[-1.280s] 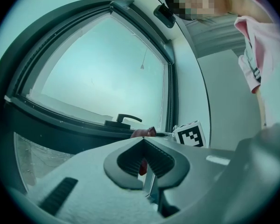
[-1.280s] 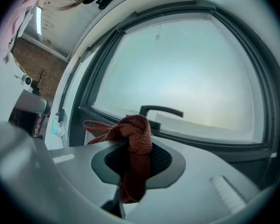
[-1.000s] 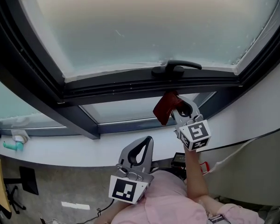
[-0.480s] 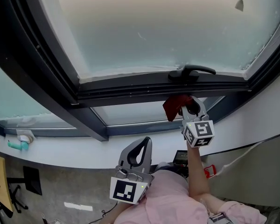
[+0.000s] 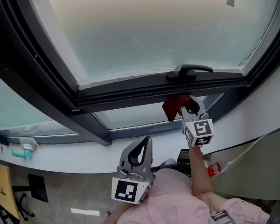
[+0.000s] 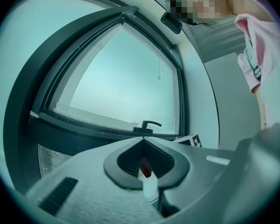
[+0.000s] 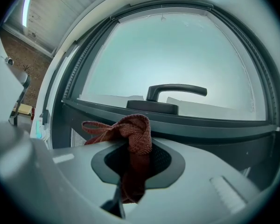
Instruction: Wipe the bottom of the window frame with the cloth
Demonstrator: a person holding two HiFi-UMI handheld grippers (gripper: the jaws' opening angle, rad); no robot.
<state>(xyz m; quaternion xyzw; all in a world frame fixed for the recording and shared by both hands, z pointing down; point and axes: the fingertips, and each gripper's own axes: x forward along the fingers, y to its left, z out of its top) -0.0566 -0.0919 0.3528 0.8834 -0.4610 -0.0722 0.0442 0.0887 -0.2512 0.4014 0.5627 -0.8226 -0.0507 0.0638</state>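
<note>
Nearest, the left grey gripper (image 5: pixel 142 146) is hanging low beside the person's pink shirt (image 5: pixel 177 204), its jaws pressed together on nothing. Farther off to the right, the right grey gripper (image 5: pixel 190 107) is pinching one rust-red woven cloth (image 5: pixel 172 106) between its jaws. The cloth is bunching just under the bottom rail of the dark grey window frame (image 5: pixel 130 93); contact is unclear. Beyond, one black lever handle (image 5: pixel 189 72) is sitting on that rail.

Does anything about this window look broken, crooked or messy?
Nothing looks damaged. The window handle lies level on the dark window frame, and the red cloth is bunched in the right hand-held gripper just below it. The only untidy bit is a ragged whitish strip along the glass's lower edge.
</note>
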